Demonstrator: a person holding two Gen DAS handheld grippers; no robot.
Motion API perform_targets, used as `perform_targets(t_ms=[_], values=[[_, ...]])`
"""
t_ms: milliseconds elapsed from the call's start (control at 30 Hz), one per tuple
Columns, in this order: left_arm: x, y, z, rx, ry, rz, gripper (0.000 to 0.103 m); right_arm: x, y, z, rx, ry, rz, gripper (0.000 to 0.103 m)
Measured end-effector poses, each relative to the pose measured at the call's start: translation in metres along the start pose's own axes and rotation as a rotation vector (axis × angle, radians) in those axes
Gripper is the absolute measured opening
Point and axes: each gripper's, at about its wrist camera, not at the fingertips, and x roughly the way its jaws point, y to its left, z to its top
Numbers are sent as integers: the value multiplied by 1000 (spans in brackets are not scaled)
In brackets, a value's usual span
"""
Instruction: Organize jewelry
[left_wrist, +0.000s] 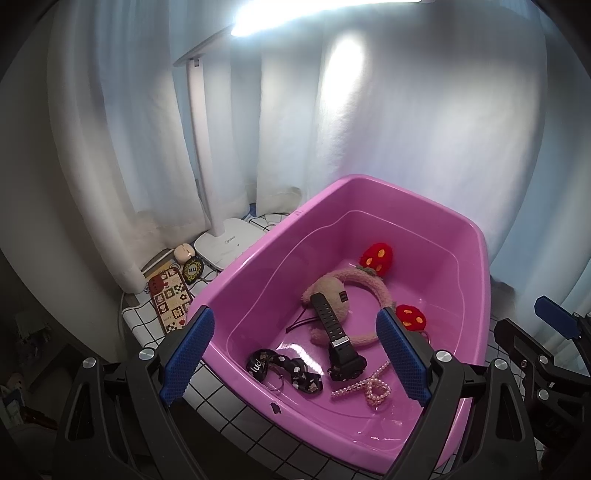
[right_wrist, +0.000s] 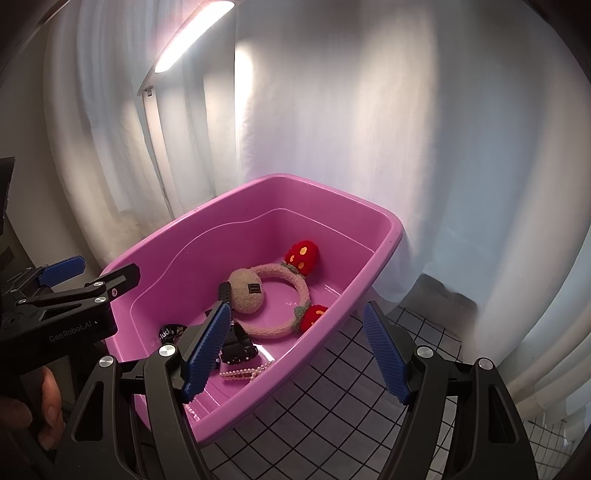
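Note:
A pink plastic tub (left_wrist: 258, 258) (right_wrist: 384, 236) stands on a grid-patterned cloth. Inside lie a fuzzy pink headband with red strawberries (left_wrist: 369, 280) (right_wrist: 291, 280), a black watch (left_wrist: 332, 332) (right_wrist: 236, 343), a pearl bracelet (left_wrist: 373, 389) (right_wrist: 243, 373) and a black floral hair tie (left_wrist: 291, 373) (right_wrist: 170, 332). My left gripper (left_wrist: 295, 358) is open and empty above the tub's near end. My right gripper (right_wrist: 295, 354) is open and empty, straddling the tub's right rim. The left gripper also shows at the left of the right wrist view (right_wrist: 81, 280).
A white desk lamp (left_wrist: 229, 243) stands behind the tub on the left, beside a patterned phone case (left_wrist: 170, 299), a small beige case (left_wrist: 184, 253) and a dark oval badge (left_wrist: 193, 271). White curtains hang close behind. The gridded cloth (right_wrist: 351, 387) extends right of the tub.

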Motion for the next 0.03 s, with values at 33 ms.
perform_targets(t_ms=[33], values=[[1,0,0,0,2,0,88,0,1,0,1,0,-2,71]])
